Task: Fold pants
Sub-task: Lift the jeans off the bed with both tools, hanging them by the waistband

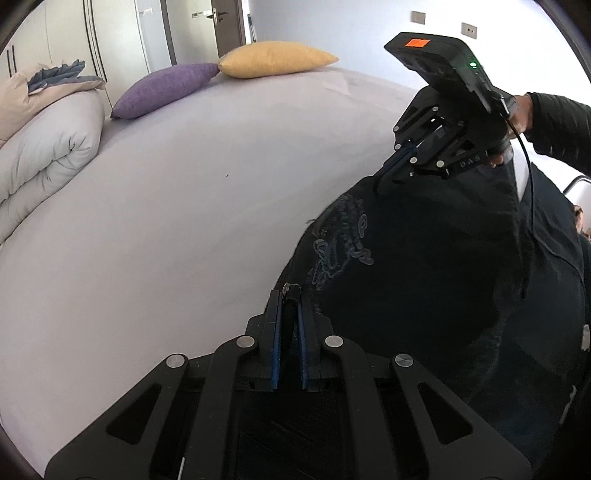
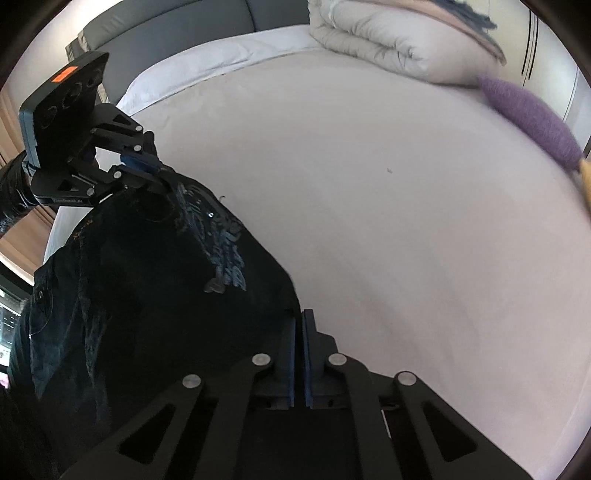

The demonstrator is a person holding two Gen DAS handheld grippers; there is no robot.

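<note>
Dark pants [image 1: 424, 277] with pale embroidery are held up over a pale bed sheet [image 1: 166, 221]. My left gripper [image 1: 290, 295] is shut on one edge of the pants, with a fold of dark cloth showing between its tips. My right gripper [image 1: 380, 182] is at the upper right in the left wrist view, pinching another edge, and the cloth rises up to it. In the right wrist view the right gripper [image 2: 302, 317] is shut, with the pants [image 2: 147, 277] hanging to its left. The left gripper [image 2: 168, 182] grips the far upper corner of the pants.
A purple pillow [image 1: 162, 88] and a yellow pillow [image 1: 273, 59] lie at the far end of the bed. A rolled pale duvet [image 1: 44, 147] lies along the left side. A person's dark sleeve [image 1: 554, 122] reaches in from the right. A grey headboard [image 2: 166, 26] stands behind.
</note>
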